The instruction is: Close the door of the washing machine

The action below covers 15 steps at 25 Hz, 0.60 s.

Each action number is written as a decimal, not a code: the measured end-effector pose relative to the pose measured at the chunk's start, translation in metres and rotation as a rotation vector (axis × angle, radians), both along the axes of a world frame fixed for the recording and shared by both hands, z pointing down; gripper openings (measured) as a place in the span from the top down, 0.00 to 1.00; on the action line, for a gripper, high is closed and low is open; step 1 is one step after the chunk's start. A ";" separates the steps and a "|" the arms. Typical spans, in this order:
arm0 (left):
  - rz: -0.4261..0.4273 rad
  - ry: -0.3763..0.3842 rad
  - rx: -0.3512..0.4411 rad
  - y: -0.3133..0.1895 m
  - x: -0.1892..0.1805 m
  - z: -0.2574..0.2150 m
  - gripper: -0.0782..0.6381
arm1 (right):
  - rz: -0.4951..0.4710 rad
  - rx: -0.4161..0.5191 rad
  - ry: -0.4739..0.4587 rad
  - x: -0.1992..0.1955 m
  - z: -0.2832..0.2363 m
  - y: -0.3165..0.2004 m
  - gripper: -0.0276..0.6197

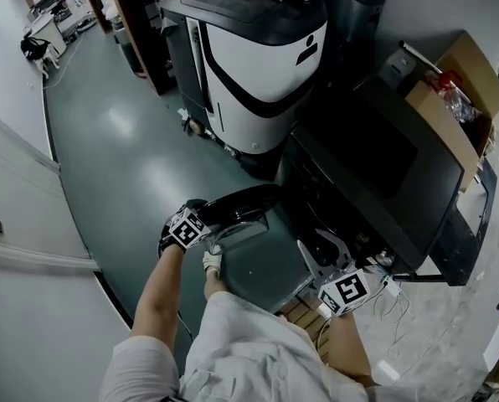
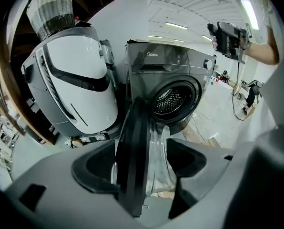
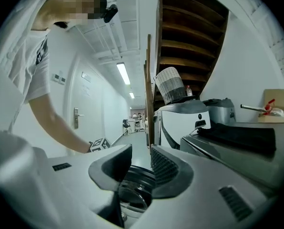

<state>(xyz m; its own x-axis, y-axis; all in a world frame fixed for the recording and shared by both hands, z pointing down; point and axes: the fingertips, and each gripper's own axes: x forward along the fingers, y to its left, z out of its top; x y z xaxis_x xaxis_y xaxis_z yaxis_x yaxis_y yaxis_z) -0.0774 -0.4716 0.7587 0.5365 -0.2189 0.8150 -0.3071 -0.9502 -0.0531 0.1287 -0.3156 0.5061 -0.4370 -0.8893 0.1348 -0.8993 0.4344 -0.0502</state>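
The dark grey washing machine stands at the right, its round door swung open toward the floor. My left gripper is shut on the door's edge. In the left gripper view the black rim and clear bowl of the door fill the gap of the left gripper, with the drum opening beyond. My right gripper hovers near the machine's front, open and empty. In the right gripper view the right gripper looks along the machine's side, with the door below.
A white and black machine with a woven basket on top stands just beyond the washer. A black cloth lies on the washer's top, with a cardboard box behind. A wooden pallet lies under the washer, and a white wall runs along the left.
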 end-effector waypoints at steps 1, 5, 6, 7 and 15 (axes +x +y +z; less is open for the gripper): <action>-0.013 0.001 0.007 0.006 0.003 0.000 0.41 | -0.003 0.004 0.007 0.005 -0.002 0.010 0.74; -0.076 0.009 0.029 0.037 0.017 0.001 0.41 | -0.018 0.009 0.030 0.028 -0.004 0.053 0.74; -0.091 0.018 0.031 0.045 0.021 0.001 0.41 | -0.023 0.012 0.033 0.032 -0.004 0.063 0.74; -0.104 0.028 0.032 0.052 0.025 0.000 0.41 | -0.029 0.016 0.036 0.037 -0.005 0.074 0.74; -0.176 0.010 -0.006 0.119 0.059 0.003 0.41 | -0.044 0.022 0.045 0.078 -0.010 0.132 0.74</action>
<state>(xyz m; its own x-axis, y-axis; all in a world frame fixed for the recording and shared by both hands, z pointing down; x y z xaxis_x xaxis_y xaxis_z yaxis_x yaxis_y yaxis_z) -0.0181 -0.3521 0.7615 0.4980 -0.3053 0.8116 -0.4696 -0.8818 -0.0436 0.2062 -0.1833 0.4965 -0.4698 -0.8722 0.1359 -0.8804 0.4742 -0.0005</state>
